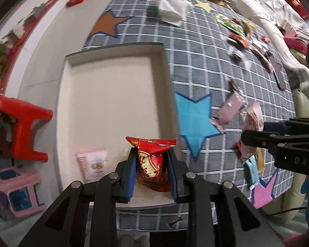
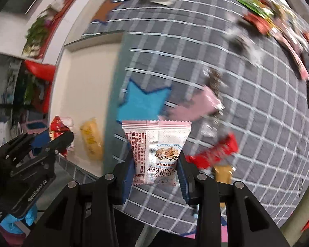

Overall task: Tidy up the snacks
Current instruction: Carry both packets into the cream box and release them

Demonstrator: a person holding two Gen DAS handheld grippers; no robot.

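My left gripper (image 1: 151, 160) is shut on a red snack packet (image 1: 152, 164) and holds it over the near right corner of a shallow cream tray (image 1: 113, 94). A pink-and-white packet (image 1: 93, 161) lies in the tray's near left part. My right gripper (image 2: 155, 160) is shut on a pink-and-white cranberry crisp packet (image 2: 156, 150), above the grey checked cloth (image 2: 237, 82) just right of the tray (image 2: 86, 86). In the right wrist view a yellow packet (image 2: 91, 142) lies in the tray, and the left gripper (image 2: 51, 144) shows at the left edge with its red packet (image 2: 57, 126).
More loose snack packets lie on the cloth: a pink one (image 1: 229, 111), a red one (image 2: 214, 154), and a heap at the far right (image 1: 247, 37). White crumpled wrapping (image 1: 171, 8) sits at the back. A red stool (image 1: 20, 125) and a pink stool (image 1: 18, 191) stand beside the table.
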